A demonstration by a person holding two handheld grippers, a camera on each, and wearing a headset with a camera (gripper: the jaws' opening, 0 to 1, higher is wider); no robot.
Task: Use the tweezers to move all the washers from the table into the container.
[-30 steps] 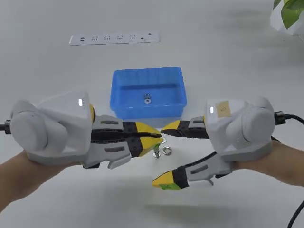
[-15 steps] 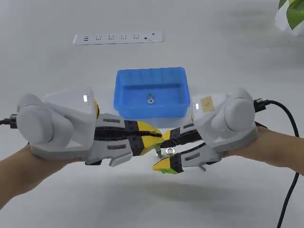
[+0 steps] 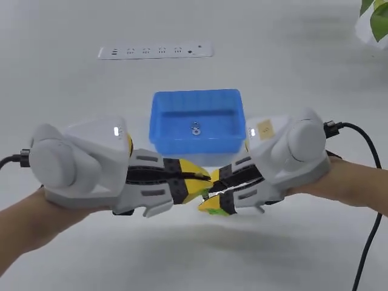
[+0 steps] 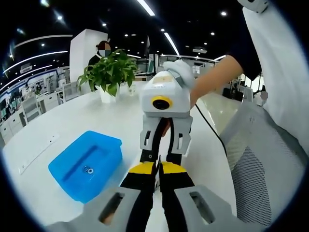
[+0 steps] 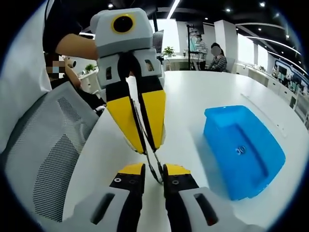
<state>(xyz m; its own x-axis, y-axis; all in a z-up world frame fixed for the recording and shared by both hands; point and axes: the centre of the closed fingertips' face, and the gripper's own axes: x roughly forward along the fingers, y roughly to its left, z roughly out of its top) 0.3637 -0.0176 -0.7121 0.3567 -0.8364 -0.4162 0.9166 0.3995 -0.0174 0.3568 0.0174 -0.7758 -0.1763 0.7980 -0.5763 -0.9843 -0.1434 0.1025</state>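
Your white table (image 3: 303, 54) carries a blue container (image 3: 182, 145); power strip (image 3: 155, 51) beyond the container, potted plant (image 3: 377, 18) far right.

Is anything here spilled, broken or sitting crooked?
Nothing stands out. The blue container sits upright on the table with one washer lying in it, the power strip lies flat beyond it, and the left gripper and right gripper meet tip to tip, thin tweezers between them.

The left gripper (image 3: 203, 180) and right gripper (image 3: 213, 205) point inward and meet tip to tip, the left's jaws clamped on tweezers (image 5: 152, 164), the right's jaws pinched close about their tip.
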